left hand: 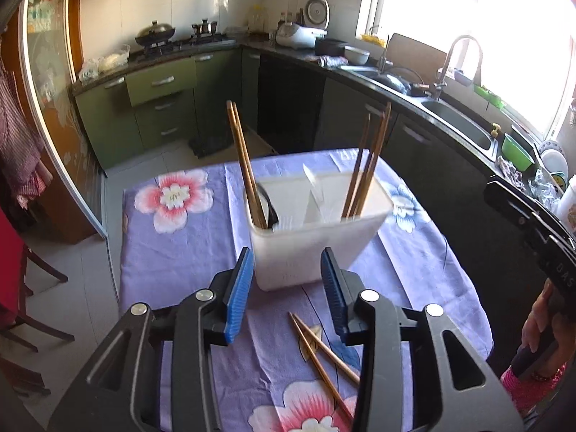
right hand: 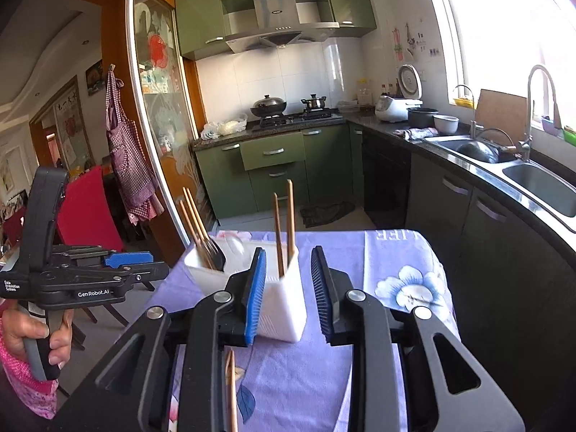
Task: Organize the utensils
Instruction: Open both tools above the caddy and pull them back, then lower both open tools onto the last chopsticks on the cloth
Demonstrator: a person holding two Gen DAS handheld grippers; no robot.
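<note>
Kitchen scene, mid-sort: white rectangular plastic utensil holder (left hand: 316, 237) standing upright on a surface draped in a lilac floral cloth (left hand: 180, 244), brown wooden chopsticks upright in its left compartment (left hand: 244, 165) beside a dark-handled utensil, more chopsticks leaning in the right compartment (left hand: 367, 169). Last loose pair of wooden chopsticks (left hand: 324, 356) lying crossed on the cloth, just in front of the holder and below the left gripper (left hand: 286, 288). Left gripper's blue-padded fingers (left hand: 239, 291) spread wide, holding nothing. Right gripper (right hand: 288, 291) likewise spread and empty, hovering before the holder's near corner, with one end of the loose pair (right hand: 230, 388) visible beneath it. Likely step in hand: picking up the remaining pair. Best done by lowering over the point where the two sticks cross or lie closest, fingers set across their length, closing firmly enough to trap both, then tilting them upright before lowering into a compartment. Risk of one stick rolling free on the cloth if gripped near a tip.
</note>
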